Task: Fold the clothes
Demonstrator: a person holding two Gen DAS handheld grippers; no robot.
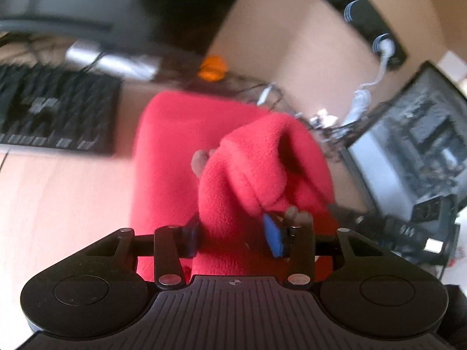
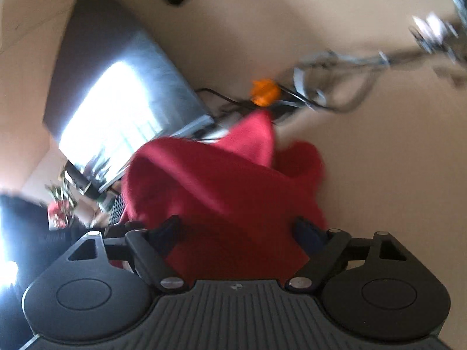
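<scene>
Beside a keyboard [image 1: 55, 108], both tongs [image 1: 233, 237] [image 2: 238, 233] gape around red fleece [image 1: 233, 157].

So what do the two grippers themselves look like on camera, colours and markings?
Both match: the left gripper and right gripper are matte black, with a ribbed dark-grey centre plate bearing a small crosshair mark, flanked by rounded black housings with circular recessed discs. Black linkage arms with silver pivot screws carry the fingers, which have blue pads. No cables or sleeves are visible on either.
</scene>
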